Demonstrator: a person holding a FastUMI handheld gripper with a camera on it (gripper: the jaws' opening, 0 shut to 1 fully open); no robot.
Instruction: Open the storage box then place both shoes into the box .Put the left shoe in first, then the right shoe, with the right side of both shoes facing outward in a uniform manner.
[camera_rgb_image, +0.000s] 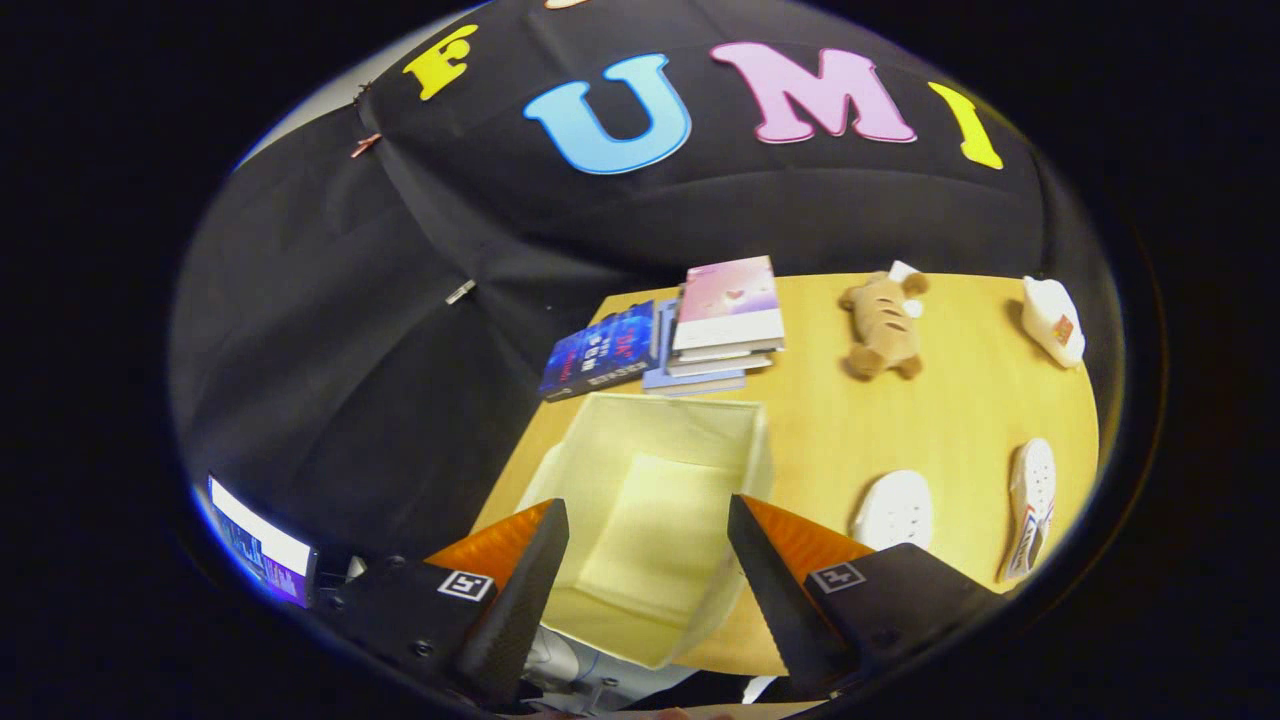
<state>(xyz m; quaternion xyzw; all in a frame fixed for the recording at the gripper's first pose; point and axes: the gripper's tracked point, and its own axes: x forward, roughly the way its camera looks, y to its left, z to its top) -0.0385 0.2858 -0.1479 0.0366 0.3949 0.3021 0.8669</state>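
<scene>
A pale yellow fabric storage box (650, 520) stands open on the wooden table (950, 400), its inside bare. My gripper (648, 520) hovers above the box with its fingers spread wide and nothing between them. One white shoe (893, 510) lies on the table just right of the right finger. A second white shoe (1032, 505) with coloured side stripes lies on its side farther right, near the table's edge.
A stack of books (720, 325) and a dark blue book (600, 352) lie beyond the box. A brown plush toy (883, 325) and a white object (1052, 320) sit at the table's far side. A lit screen (262, 545) stands left of the left finger.
</scene>
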